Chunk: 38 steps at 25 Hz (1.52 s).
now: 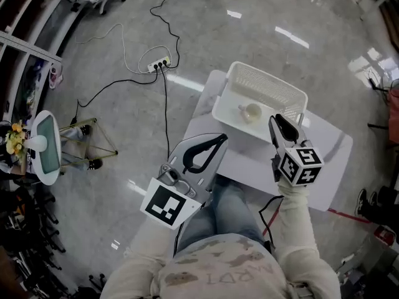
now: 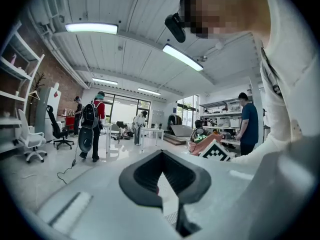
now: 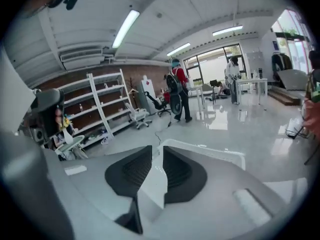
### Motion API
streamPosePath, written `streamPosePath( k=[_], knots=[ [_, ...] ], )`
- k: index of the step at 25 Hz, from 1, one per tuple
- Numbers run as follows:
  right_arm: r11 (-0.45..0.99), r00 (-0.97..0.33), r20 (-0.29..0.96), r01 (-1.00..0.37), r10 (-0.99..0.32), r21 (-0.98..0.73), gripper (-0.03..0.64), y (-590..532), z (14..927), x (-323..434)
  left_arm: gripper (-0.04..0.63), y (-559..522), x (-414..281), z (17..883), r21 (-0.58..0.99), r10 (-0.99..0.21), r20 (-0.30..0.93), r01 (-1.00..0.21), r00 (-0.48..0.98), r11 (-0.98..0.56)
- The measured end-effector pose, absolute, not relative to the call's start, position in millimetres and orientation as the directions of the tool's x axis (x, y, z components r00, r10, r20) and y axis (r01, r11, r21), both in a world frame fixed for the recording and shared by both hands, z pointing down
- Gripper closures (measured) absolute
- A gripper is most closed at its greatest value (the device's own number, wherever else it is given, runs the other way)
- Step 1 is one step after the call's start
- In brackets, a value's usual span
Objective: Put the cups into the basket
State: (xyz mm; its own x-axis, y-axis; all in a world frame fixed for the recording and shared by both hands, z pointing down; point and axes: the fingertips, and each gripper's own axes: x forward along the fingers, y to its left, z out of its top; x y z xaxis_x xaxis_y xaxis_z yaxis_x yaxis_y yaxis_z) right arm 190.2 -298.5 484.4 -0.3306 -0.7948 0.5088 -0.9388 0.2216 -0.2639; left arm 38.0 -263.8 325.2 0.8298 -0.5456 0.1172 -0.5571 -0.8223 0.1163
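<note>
cup: one pale cup point(image 1: 251, 112) sits inside the basket, on its floor
basket: white mesh basket point(image 1: 274, 83) stands at the far end of the white table point(image 1: 249, 159)
right gripper: right gripper point(image 1: 279, 118) hovers just beside the basket's near right corner; jaws released, a narrow slit apart, nothing between them
left gripper: left gripper point(image 1: 222, 138) hangs over the table's near left edge, apart from the basket; jaw tips clenched together on nothing
floor: power strip point(image 1: 159, 63) with cables lies on the glossy grey floor beyond the table
</note>
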Motion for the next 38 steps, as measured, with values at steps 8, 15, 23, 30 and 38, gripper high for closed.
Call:
streamPosePath(
  k=[8,15,23,30,38],
  knots=[
    [0.288,-0.366,0.298,-0.917,-0.882,-0.275,0.576,-177,370,165,0.595,-173,17,279,0.068,-0.551,0.054,-0.553,0.833,-0.83],
    [0.368,-0.413,0.168,-0.897,-0.895,-0.245,0.589,-93,304,141,0.594,-93,25,249,0.01,-0.52,0.024,-0.52,0.854,-0.854],
    [0.496,-0.513,0.052,-0.847,-0.857,-0.193,0.591,-28,257,99,0.594,-33,50,232,-0.018,-0.454,0.008,-0.454,0.891,-0.891],
    [0.538,-0.546,0.002,-0.826,-0.838,-0.169,0.591,-5,233,102,0.594,-8,75,217,-0.03,-0.443,-0.018,-0.443,0.896,-0.896],
    [0.556,-0.563,0.003,-0.818,-0.827,-0.148,0.592,21,227,109,0.594,13,90,215,-0.009,-0.449,-0.018,-0.45,0.893,-0.893]
  ],
)
